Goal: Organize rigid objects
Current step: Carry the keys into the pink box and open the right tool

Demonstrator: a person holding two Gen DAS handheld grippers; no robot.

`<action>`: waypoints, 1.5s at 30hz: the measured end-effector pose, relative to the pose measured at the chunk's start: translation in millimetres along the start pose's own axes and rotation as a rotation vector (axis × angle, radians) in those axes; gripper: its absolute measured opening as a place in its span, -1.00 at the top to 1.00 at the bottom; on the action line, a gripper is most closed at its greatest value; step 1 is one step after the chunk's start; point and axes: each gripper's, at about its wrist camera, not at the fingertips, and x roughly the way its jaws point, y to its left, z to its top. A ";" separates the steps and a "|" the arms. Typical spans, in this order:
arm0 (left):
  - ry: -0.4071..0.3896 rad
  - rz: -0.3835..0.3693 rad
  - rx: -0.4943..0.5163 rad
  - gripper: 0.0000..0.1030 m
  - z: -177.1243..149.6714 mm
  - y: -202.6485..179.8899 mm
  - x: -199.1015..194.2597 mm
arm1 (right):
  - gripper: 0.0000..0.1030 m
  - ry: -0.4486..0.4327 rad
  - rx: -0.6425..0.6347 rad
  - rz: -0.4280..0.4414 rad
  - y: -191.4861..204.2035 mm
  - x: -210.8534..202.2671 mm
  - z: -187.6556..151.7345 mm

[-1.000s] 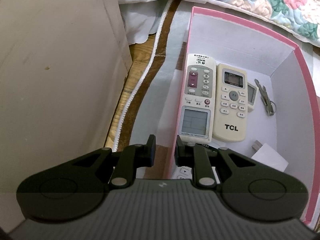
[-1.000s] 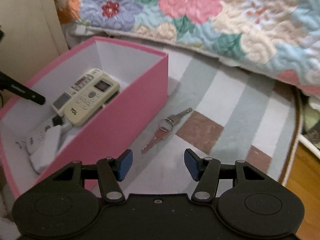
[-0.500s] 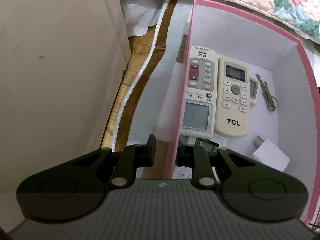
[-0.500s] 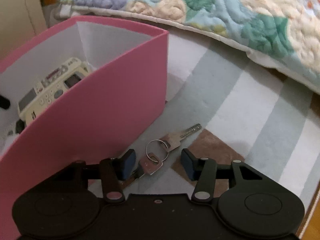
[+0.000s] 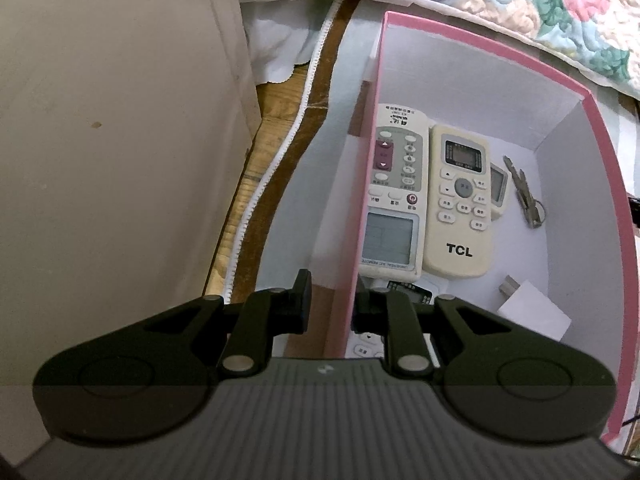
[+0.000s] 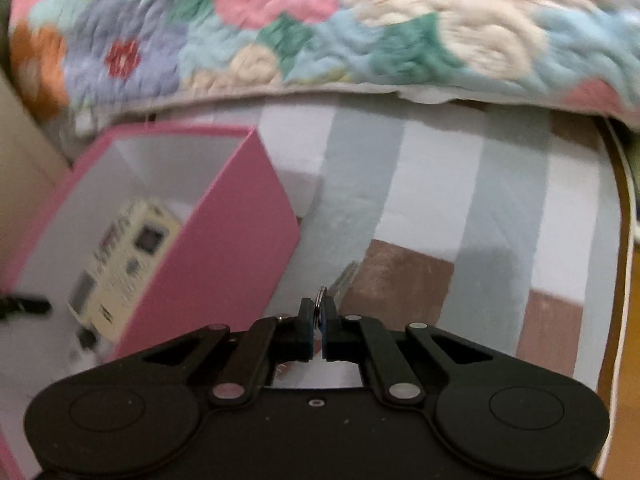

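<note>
Left wrist view: your left gripper (image 5: 329,307) straddles the pink box (image 5: 608,216) wall, fingers apart; two remotes (image 5: 456,204) and keys (image 5: 525,194) lie inside.

Right wrist view: your right gripper (image 6: 318,330) has its fingers clamped on the key ring (image 6: 320,300), beside the box on the striped rug (image 6: 432,184).

Left gripper (image 5: 329,307): matte black body, ribbed grey top plate below a small pale logo mark; two rounded lobes, each with an embossed circle; two linkage arms with silver pivot rivets. Right gripper (image 6: 317,330): same black lobed frame, smooth top plate with one small screw; fingertips (image 6: 305,330) padded in blue.
</note>
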 end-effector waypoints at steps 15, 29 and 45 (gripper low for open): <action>-0.002 0.012 0.019 0.63 0.8 -4.0 1.4 | 0.92 0.006 -0.080 -0.155 30.1 -55.3 -15.0; 0.009 0.004 0.001 0.62 3.0 -1.1 3.1 | 0.92 -0.065 -0.118 -0.103 78.6 -108.7 -3.6; 0.007 -0.003 -0.003 0.60 1.9 1.1 2.6 | 0.92 -0.024 -0.276 0.225 167.9 -65.6 44.5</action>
